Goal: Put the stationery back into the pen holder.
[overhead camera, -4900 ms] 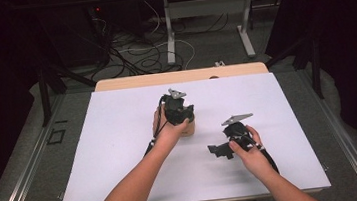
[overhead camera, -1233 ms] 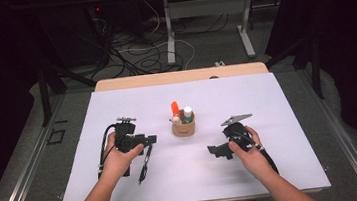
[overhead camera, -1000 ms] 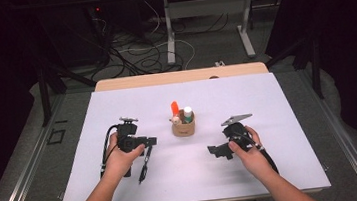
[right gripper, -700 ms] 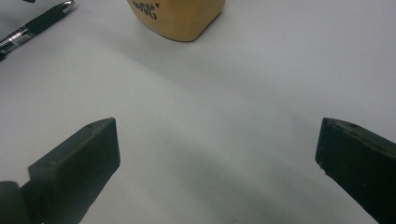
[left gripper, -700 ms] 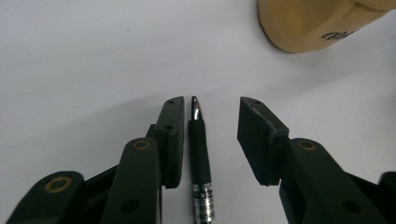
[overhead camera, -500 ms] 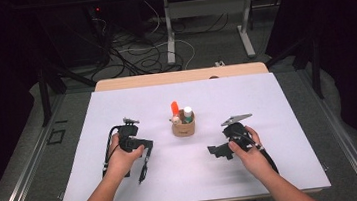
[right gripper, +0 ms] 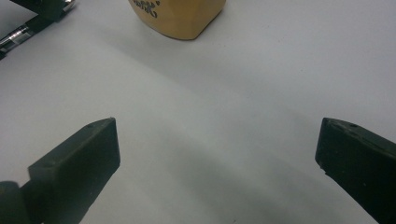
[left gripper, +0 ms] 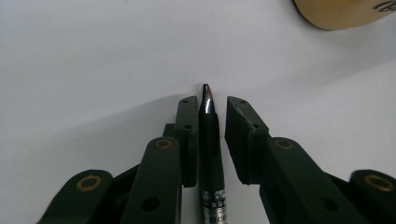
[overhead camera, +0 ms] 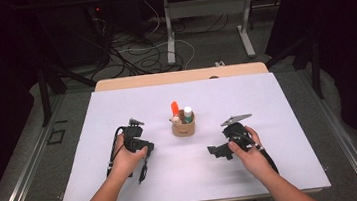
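A black pen [overhead camera: 142, 173] lies on the white table, tip away from the person. My left gripper [overhead camera: 144, 153] points down over its tip. In the left gripper view the pen [left gripper: 210, 140] runs between the jaws of my left gripper [left gripper: 211, 105]. They have just been closing: one pad touches the barrel and a thin gap remains at the other. A tan cup [overhead camera: 183, 127] with an orange marker [overhead camera: 175, 108] stands mid-table. My right gripper [overhead camera: 218, 151] rests right of it, and in its own view my right gripper [right gripper: 217, 135] stands wide open with nothing between the jaws.
The white sheet [overhead camera: 274, 171] covers a wooden table whose far edge [overhead camera: 179, 76] shows. Beyond it are cables and table legs on the floor. The cup's base [right gripper: 180, 16] shows in the right gripper view, and its edge [left gripper: 341, 11] in the left gripper view.
The left hand, earlier at the cup, is now at the pen on the left. Over the last second it shifted slightly right along the pen. The right hand stayed still.
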The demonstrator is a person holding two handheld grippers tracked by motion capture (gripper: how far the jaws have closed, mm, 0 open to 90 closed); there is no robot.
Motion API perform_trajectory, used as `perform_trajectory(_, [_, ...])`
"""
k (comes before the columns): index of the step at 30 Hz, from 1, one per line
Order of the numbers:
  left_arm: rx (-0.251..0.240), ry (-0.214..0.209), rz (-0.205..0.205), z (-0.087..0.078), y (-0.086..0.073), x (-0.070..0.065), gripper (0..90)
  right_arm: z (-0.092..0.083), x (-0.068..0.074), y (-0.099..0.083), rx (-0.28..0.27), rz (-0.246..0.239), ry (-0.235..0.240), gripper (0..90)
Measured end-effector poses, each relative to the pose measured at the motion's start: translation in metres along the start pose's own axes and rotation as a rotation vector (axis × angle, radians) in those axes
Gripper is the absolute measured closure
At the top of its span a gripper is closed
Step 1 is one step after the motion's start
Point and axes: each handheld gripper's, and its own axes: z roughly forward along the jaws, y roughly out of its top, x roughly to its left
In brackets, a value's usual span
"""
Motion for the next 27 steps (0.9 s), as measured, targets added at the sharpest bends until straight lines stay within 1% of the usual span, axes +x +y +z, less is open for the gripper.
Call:
perform_trajectory(6, [0.003,0.006,-0.007,0.0,0.0,-0.0006,79.2,0.0,0.0004,-0.0002,0.001,0.007,-0.001,0.0])
perform_trajectory(8, [0.006,0.005,-0.019,0.0,0.0001,-0.0012,79.7,0.0002,0.0,-0.0002,-0.005,0.002,0.002,0.0])
perform_trajectory(9, [0.008,0.006,-0.017,-0.0001,0.0003,-0.001,79.9,-0.0001,-0.0002,0.0,-0.001,0.0,-0.001,0.0])
perform_trajectory(10, [0.007,-0.001,-0.03,0.0002,0.0001,-0.0012,80.0,-0.0003,-0.0001,0.0001,0.001,0.003,0.002,0.0])
perform_trajectory(11, [0.007,-0.002,-0.034,0.0002,0.0002,-0.0009,80.1,-0.0001,-0.0002,0.0001,-0.003,0.004,0.004,0.0])
perform_trajectory(12, [0.009,-0.004,-0.037,0.0,0.0004,-0.0004,80.2,-0.0025,-0.0005,0.0011,0.033,-0.003,-0.003,0.0])
perform_trajectory(13, [0.008,-0.007,-0.041,0.0,0.0003,0.0,80.3,-0.0017,-0.0003,0.0007,0.021,0.0,-0.001,0.0])
perform_trajectory(14, [0.004,-0.009,-0.046,0.0002,0.0001,0.0001,80.3,0.0,-0.0007,-0.0002,-0.011,-0.004,-0.002,0.0])
perform_trajectory(16, [0.007,-0.009,-0.047,-0.0001,0.0001,0.0003,80.4,-0.0002,-0.0003,0.0,-0.004,0.003,0.002,0.0])
perform_trajectory(21, [0.018,-0.025,-0.051,-0.0011,0.0001,0.001,80.5,-0.0003,-0.0005,0.0,-0.003,-0.005,-0.002,0.0])
perform_trajectory(22, [0.022,-0.02,-0.043,-0.0021,0.0003,0.0015,80.5,-0.0004,-0.0005,0.0001,-0.003,-0.004,-0.002,0.0])
perform_trajectory(24, [0.015,-0.032,-0.053,-0.003,0.0002,0.0013,80.6,-0.0003,-0.0003,0.0,-0.004,-0.002,-0.006,0.0])
perform_trajectory(25, [0.018,-0.036,-0.049,-0.0043,0.0004,0.0017,80.6,-0.0008,-0.0005,0.0001,-0.007,-0.004,-0.009,0.0])
perform_trajectory(27, [0.01,-0.042,-0.047,-0.0064,0.0004,0.0021,80.6,-0.0012,-0.0008,0.0004,-0.01,0.0,-0.003,0.0])
